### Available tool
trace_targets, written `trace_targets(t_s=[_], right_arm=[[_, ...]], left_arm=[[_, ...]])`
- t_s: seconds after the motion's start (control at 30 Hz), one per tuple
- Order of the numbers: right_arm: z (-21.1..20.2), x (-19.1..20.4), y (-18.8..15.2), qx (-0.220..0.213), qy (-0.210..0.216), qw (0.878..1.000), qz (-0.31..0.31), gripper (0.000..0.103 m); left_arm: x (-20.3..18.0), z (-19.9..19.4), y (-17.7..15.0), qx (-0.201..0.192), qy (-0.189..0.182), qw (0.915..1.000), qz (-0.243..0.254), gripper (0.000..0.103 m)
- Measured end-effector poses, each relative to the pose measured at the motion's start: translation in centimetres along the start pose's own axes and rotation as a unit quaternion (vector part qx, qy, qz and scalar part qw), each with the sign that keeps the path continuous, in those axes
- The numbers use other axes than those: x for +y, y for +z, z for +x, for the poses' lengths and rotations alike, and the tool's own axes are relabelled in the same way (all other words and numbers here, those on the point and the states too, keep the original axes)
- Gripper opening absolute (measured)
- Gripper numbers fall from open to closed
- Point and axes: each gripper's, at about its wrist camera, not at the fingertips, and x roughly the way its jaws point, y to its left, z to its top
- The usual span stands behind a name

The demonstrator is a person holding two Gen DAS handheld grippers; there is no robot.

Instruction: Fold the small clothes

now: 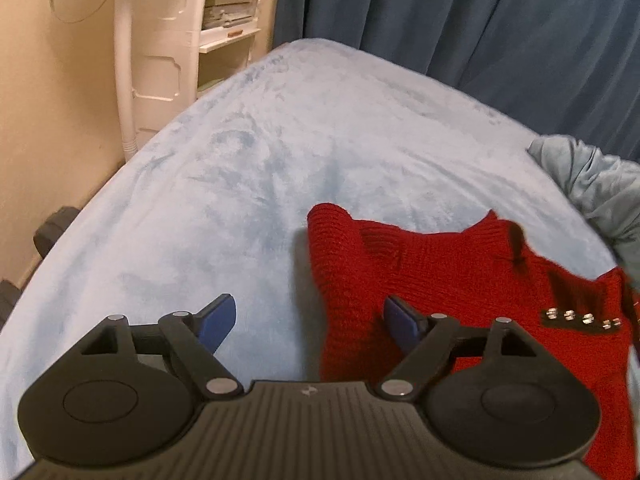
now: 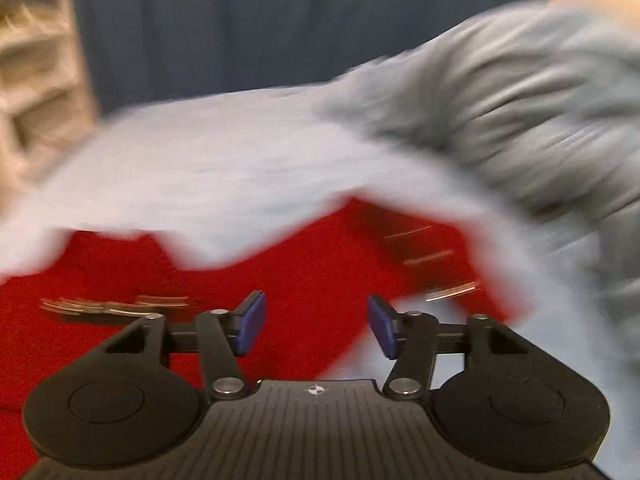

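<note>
A small red knitted garment (image 1: 440, 280) lies on the pale blue fleece blanket (image 1: 240, 180), with a dark strip of metal studs (image 1: 580, 318) near its right side. My left gripper (image 1: 308, 320) hovers over the garment's left edge, open, its blue pads wide apart with nothing pressed between them. In the blurred right wrist view the red garment (image 2: 280, 280) fills the lower left, and my right gripper (image 2: 316, 320) is above it, open, holding nothing.
A bunched grey-blue cloth (image 1: 592, 184) sits at the blanket's right edge, large and blurred in the right wrist view (image 2: 500, 100). Dark blue curtains (image 1: 480, 20) hang behind. White plastic drawers (image 1: 168, 40) and a white hose stand at the far left by the wall.
</note>
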Motion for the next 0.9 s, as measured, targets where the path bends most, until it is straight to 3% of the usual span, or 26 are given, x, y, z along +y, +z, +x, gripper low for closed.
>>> trace_targets(t_s=[0.13, 0.23, 0.27, 0.3, 0.37, 0.47, 0.63, 0.73, 0.9], right_arm=[[5.3, -3.3, -1.2, 0.086, -0.050, 0.991, -0.086, 0.067], [8.1, -3.1, -1.7, 0.087, -0.042, 0.989, -0.112, 0.063], [9.1, -2.9, -1.6, 0.091, -0.046, 0.987, -0.120, 0.057], [9.8, -2.8, -1.2, 0.105, -0.048, 0.986, -0.123, 0.008], [8.6, -3.0, 0.3, 0.109, -0.052, 0.988, -0.101, 0.007], [4.7, -6.2, 4.1, 0.102, -0.013, 0.994, -0.030, 0.007], [-5.4, -14.9, 11.4, 0.055, 0.000, 0.998, 0.043, 0.007], [-9.4, -18.2, 13.8, 0.049, -0.033, 0.996, 0.062, 0.007], [-7.1, -19.4, 13.7, 0.091, -0.109, 0.987, 0.070, 0.007]], left_arm=[[0.4, -1.7, -1.0, 0.012, -0.014, 0.9990, -0.039, 0.085], [0.4, -3.0, -1.8, 0.024, -0.012, 0.9979, -0.058, 0.085], [0.5, -3.4, -2.0, 0.028, -0.011, 0.9977, -0.060, 0.085], [0.5, -3.9, -2.1, 0.031, -0.009, 0.9978, -0.059, 0.085], [0.6, -4.7, -2.0, 0.032, 0.004, 0.9983, -0.048, 0.085], [1.1, -5.8, -1.7, 0.028, 0.011, 0.9985, -0.045, 0.085], [1.5, -7.3, -1.2, 0.029, -0.001, 0.9970, -0.072, 0.085], [1.0, -8.2, -1.4, 0.031, -0.015, 0.9955, -0.088, 0.085], [0.5, -9.2, -1.6, 0.044, -0.025, 0.9941, -0.096, 0.085]])
